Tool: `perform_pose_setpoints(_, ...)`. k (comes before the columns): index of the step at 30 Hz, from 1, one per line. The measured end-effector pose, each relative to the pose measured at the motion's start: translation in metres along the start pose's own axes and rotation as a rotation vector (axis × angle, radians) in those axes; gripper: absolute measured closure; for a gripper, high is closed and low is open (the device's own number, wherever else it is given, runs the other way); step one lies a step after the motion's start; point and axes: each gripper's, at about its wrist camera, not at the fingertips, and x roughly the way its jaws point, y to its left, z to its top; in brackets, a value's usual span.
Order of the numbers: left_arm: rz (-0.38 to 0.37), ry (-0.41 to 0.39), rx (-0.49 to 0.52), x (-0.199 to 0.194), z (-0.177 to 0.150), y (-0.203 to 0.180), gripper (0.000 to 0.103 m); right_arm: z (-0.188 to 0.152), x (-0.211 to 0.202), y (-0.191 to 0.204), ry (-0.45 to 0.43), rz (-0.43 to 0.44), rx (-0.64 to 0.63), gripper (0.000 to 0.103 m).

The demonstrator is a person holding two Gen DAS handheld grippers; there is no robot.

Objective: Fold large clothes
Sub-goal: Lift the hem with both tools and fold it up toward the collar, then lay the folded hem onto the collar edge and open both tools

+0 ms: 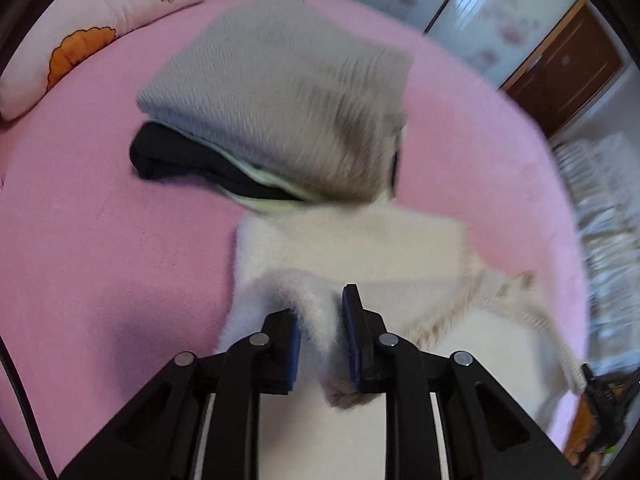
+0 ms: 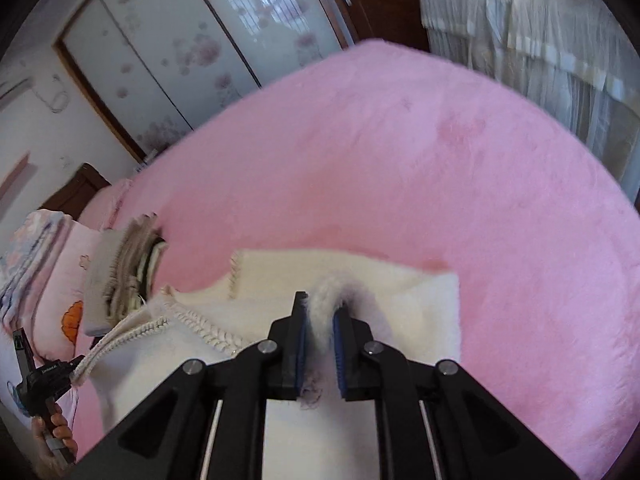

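Observation:
A fluffy white sweater (image 1: 352,248) lies partly folded on the pink bed; it also shows in the right wrist view (image 2: 400,292). My left gripper (image 1: 320,312) is shut on a fold of the white sweater's edge and holds it up. My right gripper (image 2: 320,304) is shut on another raised fold of the same sweater. Its knitted trim (image 2: 188,320) runs toward the left gripper (image 2: 40,376), seen at the far left of the right wrist view. The right gripper (image 1: 600,396) shows at the right edge of the left wrist view.
A stack of folded clothes, grey knit (image 1: 276,92) on top of a black garment (image 1: 180,156), lies just beyond the sweater. A pink pillow (image 1: 92,28) is at the far left. The pink bed cover (image 2: 440,160) stretches to the right. Wardrobe doors (image 2: 192,52) and curtains (image 2: 540,40) stand beyond.

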Motion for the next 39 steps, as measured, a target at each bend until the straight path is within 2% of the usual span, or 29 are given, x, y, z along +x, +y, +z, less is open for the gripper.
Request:
perform_pose_setpoints(1,0.037,-0.006,0.023,0.010,0.001,-0.004,0.083,-0.002,0.010,0.000,0.008,-0.003,0.001,0.085)
perform_pose_setpoints(3,0.042,-0.006,0.041,0.018,-0.002,-0.005,0.080,-0.001,0.013,-0.003,-0.021,0.039,0.008,0.081)
perform_pose_setpoints(6,0.008,0.012,0.032,0.025,0.003,-0.001,0.078,0.003,0.003,-0.017,-0.068,0.088,0.037,0.068)
perform_pose_setpoints(9,-0.069,0.017,-0.003,0.022,0.008,0.013,0.077,0.011,-0.008,-0.029,-0.107,0.093,0.038,0.065)
perform_pose_setpoints(14,-0.179,-0.004,-0.040,0.005,0.008,0.026,0.074,0.013,-0.008,-0.031,-0.101,0.017,-0.072,0.065)
perform_pose_setpoints(18,-0.142,-0.012,0.028,0.001,0.009,0.018,0.074,0.006,0.001,-0.016,-0.100,-0.036,-0.177,0.065)
perform_pose_setpoints(21,-0.167,-0.035,0.041,-0.007,0.010,0.016,0.073,0.005,0.017,-0.006,-0.079,-0.091,-0.235,0.065)
perform_pose_setpoints(24,-0.196,-0.060,0.051,-0.017,0.013,0.015,0.062,0.007,0.036,-0.006,-0.050,-0.124,-0.250,0.065)
perform_pose_setpoints(26,-0.143,-0.162,0.067,-0.034,0.018,0.015,0.025,0.010,0.046,-0.011,-0.034,-0.125,-0.239,0.065)
perform_pose_setpoints(28,-0.149,-0.274,0.062,-0.056,0.022,0.018,0.010,0.012,0.055,-0.015,-0.020,-0.115,-0.217,0.065)
perform_pose_setpoints(29,-0.142,-0.305,0.067,-0.062,0.024,0.019,0.006,0.013,0.059,-0.017,-0.015,-0.105,-0.205,0.065)
perform_pose_setpoints(31,-0.098,-0.306,0.111,-0.062,0.029,0.015,0.005,0.016,0.065,-0.020,-0.008,-0.083,-0.181,0.065)
perform_pose_setpoints(33,-0.025,-0.269,0.180,-0.050,0.031,0.009,0.005,0.018,0.069,-0.022,-0.004,-0.058,-0.152,0.065)
perform_pose_setpoints(39,0.200,-0.172,0.387,0.012,0.014,-0.007,0.008,0.017,0.076,-0.016,-0.008,-0.048,-0.165,0.063)
